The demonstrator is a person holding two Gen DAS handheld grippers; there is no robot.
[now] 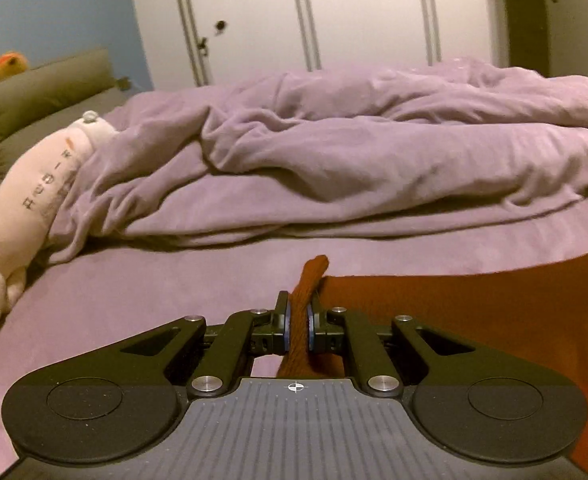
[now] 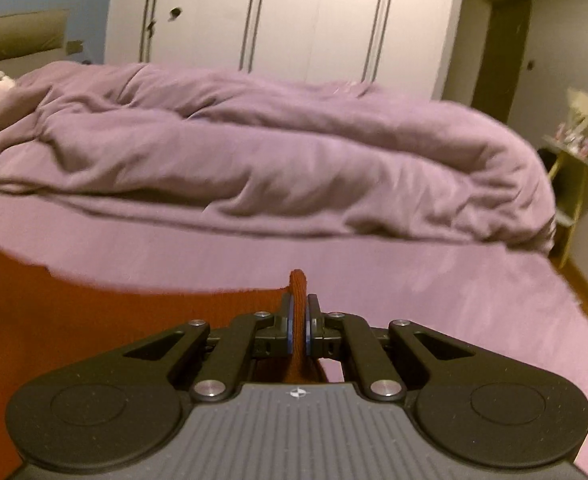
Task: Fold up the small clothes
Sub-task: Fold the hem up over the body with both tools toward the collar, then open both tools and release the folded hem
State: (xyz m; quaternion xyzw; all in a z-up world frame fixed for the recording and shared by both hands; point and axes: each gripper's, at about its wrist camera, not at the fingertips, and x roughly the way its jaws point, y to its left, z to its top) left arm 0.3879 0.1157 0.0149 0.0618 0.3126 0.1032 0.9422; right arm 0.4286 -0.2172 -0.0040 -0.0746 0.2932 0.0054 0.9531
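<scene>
Cloth (image 1: pixel 474 312) is the thing to fold: a rust-red piece spread on the purple bed (image 1: pixel 153 300). In the left view it fills the space from 3 to 5 o'clock. In the right view it fills 7 to 9 o'clock. So it hangs or lies between the two tongs.

Each tong pinches one corner or edge. To do this step well, the person should probably keep both hands level and move them together, so the far edge stays straight. Pulling apart a little would keep the cloth flat. Then both corners should come down on the matching edge, not short of it.

The left tong (image 1: pixel 298 314) is nearly closed, with a bunched strip of red cloth squeezed between its pads. The tip of the strip pokes up toward 12 o'clock. The right tong (image 2: pixel 298 314) is nearly closed too, and a thin fold of the same cloth is held tight in it.

A heaped blanket (image 1: pixel 354 152) lies farther back, and a plush toy (image 1: pixel 33 192) sits at 9 o'clock.
</scene>
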